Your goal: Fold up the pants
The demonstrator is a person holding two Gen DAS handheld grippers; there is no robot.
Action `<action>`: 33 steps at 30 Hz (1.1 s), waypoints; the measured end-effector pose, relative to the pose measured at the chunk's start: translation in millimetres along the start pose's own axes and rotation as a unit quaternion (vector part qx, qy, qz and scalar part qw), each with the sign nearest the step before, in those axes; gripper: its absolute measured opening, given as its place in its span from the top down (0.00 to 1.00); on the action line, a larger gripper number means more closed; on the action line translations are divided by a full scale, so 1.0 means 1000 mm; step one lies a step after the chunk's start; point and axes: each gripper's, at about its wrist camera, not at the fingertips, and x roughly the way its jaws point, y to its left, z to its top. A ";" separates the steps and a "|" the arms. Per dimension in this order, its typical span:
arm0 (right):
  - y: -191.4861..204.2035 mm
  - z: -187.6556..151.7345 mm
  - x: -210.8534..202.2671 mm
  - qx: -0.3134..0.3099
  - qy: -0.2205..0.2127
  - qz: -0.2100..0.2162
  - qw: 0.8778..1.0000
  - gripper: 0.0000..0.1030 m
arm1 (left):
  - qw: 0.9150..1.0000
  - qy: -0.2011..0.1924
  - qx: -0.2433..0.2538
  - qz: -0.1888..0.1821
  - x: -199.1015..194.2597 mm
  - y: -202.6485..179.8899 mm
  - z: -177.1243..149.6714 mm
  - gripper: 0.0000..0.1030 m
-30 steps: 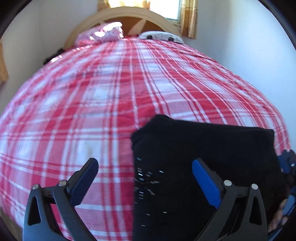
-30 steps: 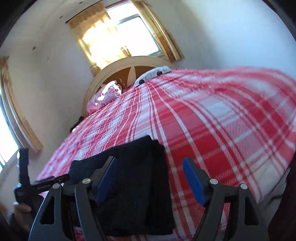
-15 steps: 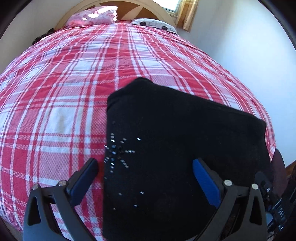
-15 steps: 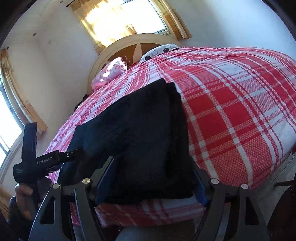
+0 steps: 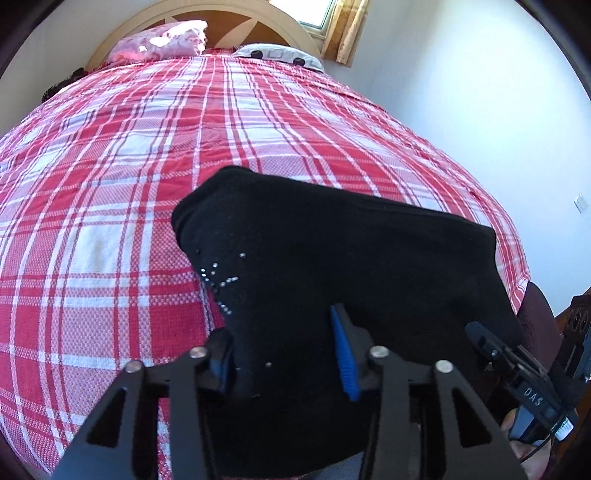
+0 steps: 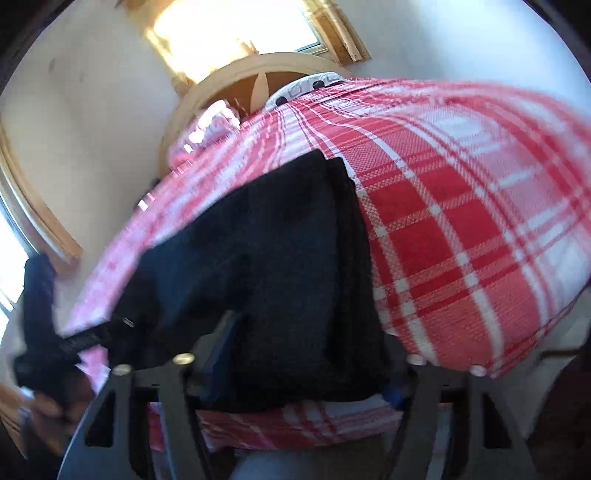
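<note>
Folded black pants [image 5: 332, 258] lie on the red-and-white plaid bed at its near edge. My left gripper [image 5: 284, 354] is shut on the near left corner of the pants, the cloth bunched between its blue pads. My right gripper [image 6: 306, 362] straddles the near right corner of the pants [image 6: 280, 258]; its fingers are narrowed onto the cloth, the right pad mostly hidden behind it. Each gripper shows in the other's view: the right gripper [image 5: 517, 369] at lower right, the left gripper [image 6: 55, 332] at lower left.
The plaid bedspread [image 5: 147, 147] covers the whole bed. A pink pillow [image 5: 162, 40] and a white patterned pillow [image 5: 277, 55] lie by the wooden headboard [image 6: 258, 70]. A white wall [image 5: 461, 92] runs along the bed's right side. A window [image 6: 236, 26] is above the headboard.
Both grippers moved in over the pants' near edge and closed from wide open onto the cloth. The near edge of the pants now bunches up between the fingers.
</note>
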 end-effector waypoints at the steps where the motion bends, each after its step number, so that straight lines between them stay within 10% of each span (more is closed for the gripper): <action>1: 0.004 0.000 -0.001 -0.018 0.001 -0.008 1.000 0.52 | 1.000 -0.005 -0.002 0.000 -0.002 0.000 0.000 0.65; 9: 0.032 0.008 -0.018 -0.100 -0.017 -0.030 0.994 0.70 | 0.997 -0.058 0.037 0.030 -0.025 -0.011 0.005 0.74; 17: 0.083 0.051 -0.008 -0.146 -0.044 0.045 0.987 0.71 | 0.987 -0.126 0.021 0.099 -0.054 0.029 0.038 0.75; 33: 0.212 0.152 0.157 -0.214 -0.058 0.098 0.970 0.71 | 0.960 -0.157 -0.017 0.230 -0.006 0.144 0.142 0.75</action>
